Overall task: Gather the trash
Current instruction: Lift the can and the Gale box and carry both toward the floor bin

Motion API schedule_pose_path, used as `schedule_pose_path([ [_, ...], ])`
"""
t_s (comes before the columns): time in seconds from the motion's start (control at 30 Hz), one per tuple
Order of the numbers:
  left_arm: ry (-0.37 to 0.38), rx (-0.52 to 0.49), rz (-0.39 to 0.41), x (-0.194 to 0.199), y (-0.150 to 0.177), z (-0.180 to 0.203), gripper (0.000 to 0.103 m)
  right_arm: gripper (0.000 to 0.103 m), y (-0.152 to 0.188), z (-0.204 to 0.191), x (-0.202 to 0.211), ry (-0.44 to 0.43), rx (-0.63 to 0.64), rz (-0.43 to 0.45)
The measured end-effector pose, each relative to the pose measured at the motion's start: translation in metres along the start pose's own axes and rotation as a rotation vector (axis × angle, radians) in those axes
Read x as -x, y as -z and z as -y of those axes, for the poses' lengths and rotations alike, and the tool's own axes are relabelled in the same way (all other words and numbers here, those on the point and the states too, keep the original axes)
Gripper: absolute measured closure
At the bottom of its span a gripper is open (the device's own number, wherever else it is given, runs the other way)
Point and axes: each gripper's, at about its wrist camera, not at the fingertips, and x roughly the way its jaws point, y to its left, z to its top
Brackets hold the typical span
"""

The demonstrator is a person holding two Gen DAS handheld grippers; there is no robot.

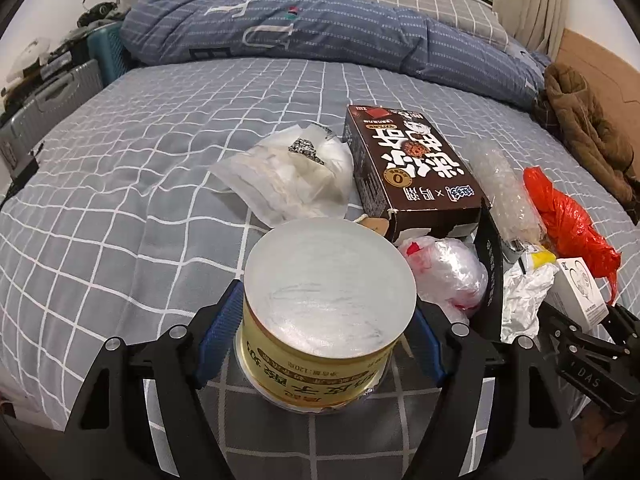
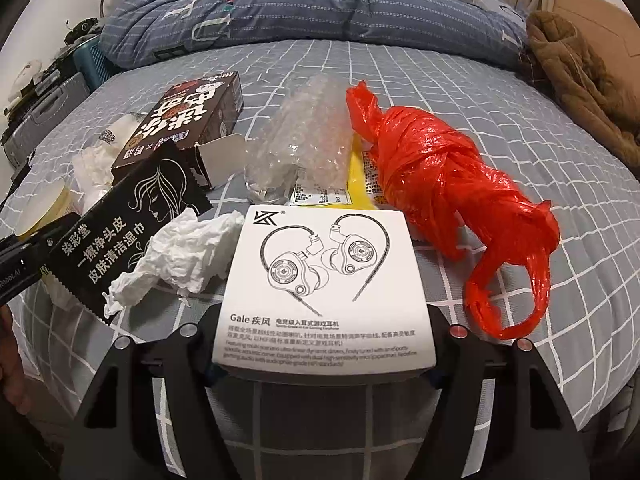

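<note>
On the checked bed (image 1: 120, 200), trash lies heaped for collecting. The left gripper (image 1: 320, 344) has its jaws clamped around a yellow tub (image 1: 324, 320); the right gripper (image 2: 324, 360) pinches a white earphone box (image 2: 324, 280), both ready to lift.

**Readable print on the bed's litter**

On white earphone box (image 2: 324, 284): "KZ" logo, "Gale 疾风", line drawing of earphones. On black wipe sachet (image 2: 120, 236): "染彩堂", "一擦净头皮", "皮肤清洁湿巾". On yellow tub (image 1: 320, 320), upside down: "120克". On brown carton (image 1: 404, 164): a "0" badge; large characters inverted, unread. On other gripper (image 1: 588, 356): "DAS".
</note>
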Motion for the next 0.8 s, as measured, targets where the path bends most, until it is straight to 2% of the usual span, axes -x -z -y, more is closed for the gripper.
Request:
schedule_pose_path([
  [0.53,-0.011,0.013,-0.003,0.018,-0.006,-0.002,0.030,0.036,-0.007,-0.001,0.024,0.008,0.016,0.015],
  [0.8,0.009,0.000,-0.001,0.034,-0.004,0.004,0.030,0.036,-0.007,0.000,0.039,0.018,0.010,0.015],
])
